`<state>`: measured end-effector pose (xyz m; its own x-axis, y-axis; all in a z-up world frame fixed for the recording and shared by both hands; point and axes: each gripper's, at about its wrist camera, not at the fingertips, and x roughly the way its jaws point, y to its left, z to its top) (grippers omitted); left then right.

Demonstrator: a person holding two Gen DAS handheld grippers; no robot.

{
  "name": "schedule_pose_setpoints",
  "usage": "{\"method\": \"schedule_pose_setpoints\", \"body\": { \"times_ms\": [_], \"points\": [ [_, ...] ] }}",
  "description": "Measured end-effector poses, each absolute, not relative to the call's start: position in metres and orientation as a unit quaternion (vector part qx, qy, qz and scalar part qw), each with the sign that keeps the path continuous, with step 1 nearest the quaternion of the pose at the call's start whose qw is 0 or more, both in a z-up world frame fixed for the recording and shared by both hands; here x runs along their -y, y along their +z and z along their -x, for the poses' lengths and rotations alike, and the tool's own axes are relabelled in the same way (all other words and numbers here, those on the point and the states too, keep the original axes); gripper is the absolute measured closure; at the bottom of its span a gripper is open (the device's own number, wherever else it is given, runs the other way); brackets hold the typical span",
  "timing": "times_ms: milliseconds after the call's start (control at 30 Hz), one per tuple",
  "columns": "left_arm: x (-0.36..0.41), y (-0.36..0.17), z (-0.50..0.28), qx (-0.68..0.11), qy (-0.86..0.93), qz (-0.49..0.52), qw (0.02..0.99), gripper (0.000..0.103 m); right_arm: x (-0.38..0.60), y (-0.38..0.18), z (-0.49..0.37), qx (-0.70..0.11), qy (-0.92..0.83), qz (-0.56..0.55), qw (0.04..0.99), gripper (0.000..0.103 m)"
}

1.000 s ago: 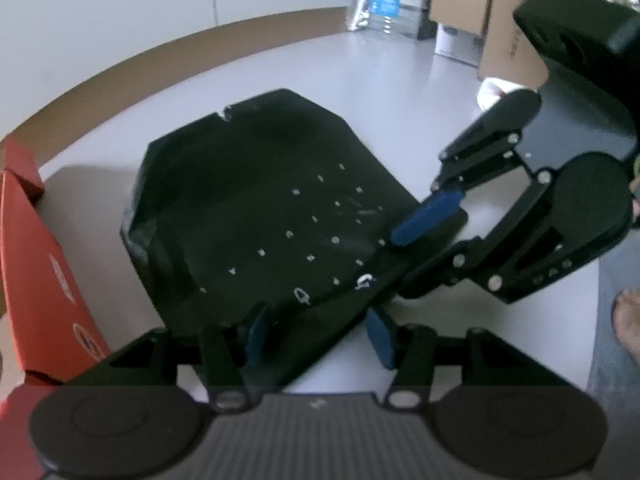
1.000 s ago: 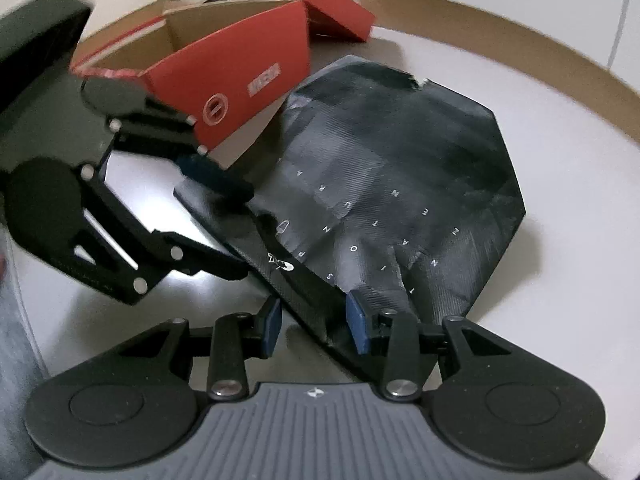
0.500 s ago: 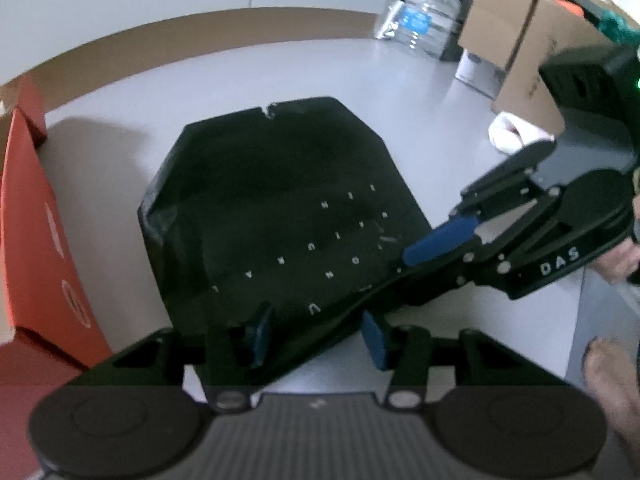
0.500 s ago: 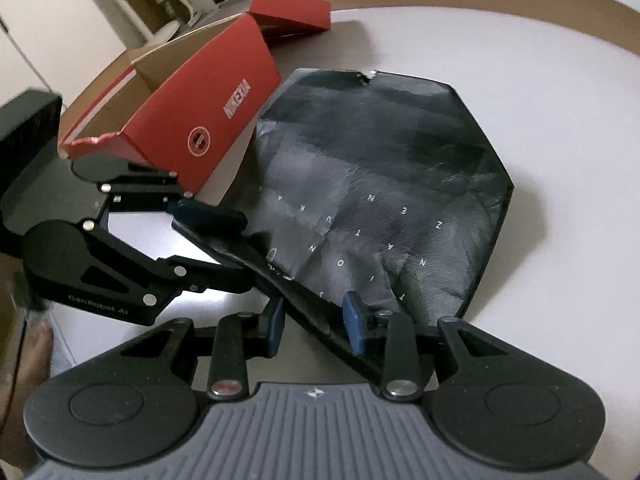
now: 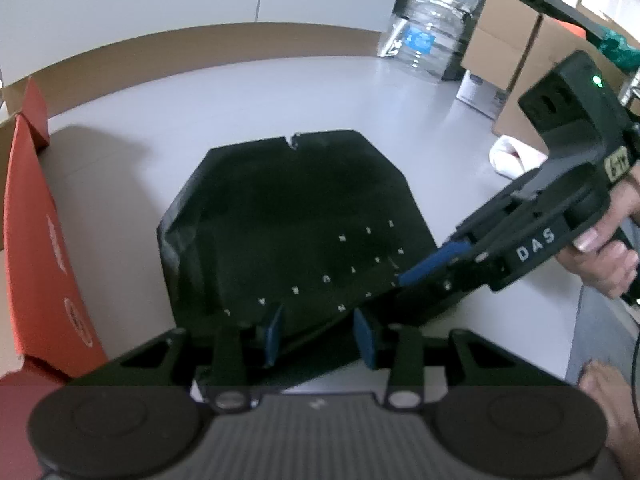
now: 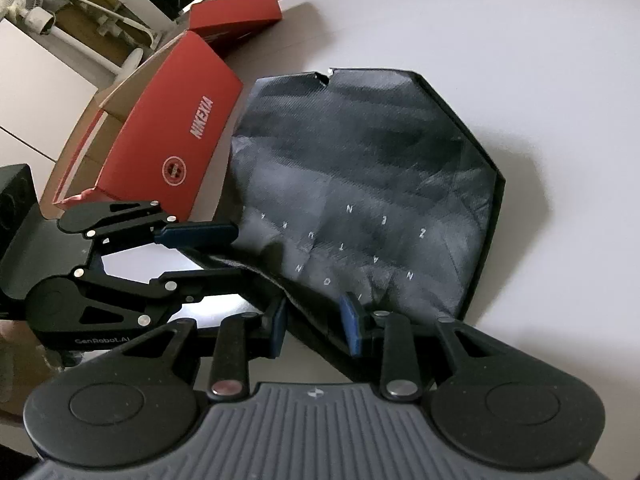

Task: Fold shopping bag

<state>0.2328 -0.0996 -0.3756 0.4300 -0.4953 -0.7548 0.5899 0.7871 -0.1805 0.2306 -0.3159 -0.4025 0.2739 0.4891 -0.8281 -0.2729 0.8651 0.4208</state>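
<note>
White table [image 6: 520, 60]: black bag [image 6: 380, 168] lies flat.

Bag ahead of both our grippers

Our left gripper [image 5: 318, 334] and right gripper [image 6: 314, 326] straddle the shopping bag's [image 6: 360, 172] near edge; the box [image 6: 176, 144] lies left.

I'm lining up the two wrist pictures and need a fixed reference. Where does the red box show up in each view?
Left wrist view: the red box runs down the far left edge, left of the black bag.
Right wrist view: the red box sits upper left, its long side beside the bag's left edge.
Shared landmark: the small notch in the bag's far edge.
</note>
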Motion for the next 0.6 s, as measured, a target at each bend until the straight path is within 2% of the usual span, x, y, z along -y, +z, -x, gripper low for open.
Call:
{"method": "schedule_pose_setpoints", "body": {
  "times_ms": [600],
  "points": [
    [0.124,-0.379,-0.236,-0.424,-0.311,-0.093,0.845,0.057,0.284,-0.402,-0.231,-0.523,0.237,-0.003,0.819,0.065]
  ]
}}
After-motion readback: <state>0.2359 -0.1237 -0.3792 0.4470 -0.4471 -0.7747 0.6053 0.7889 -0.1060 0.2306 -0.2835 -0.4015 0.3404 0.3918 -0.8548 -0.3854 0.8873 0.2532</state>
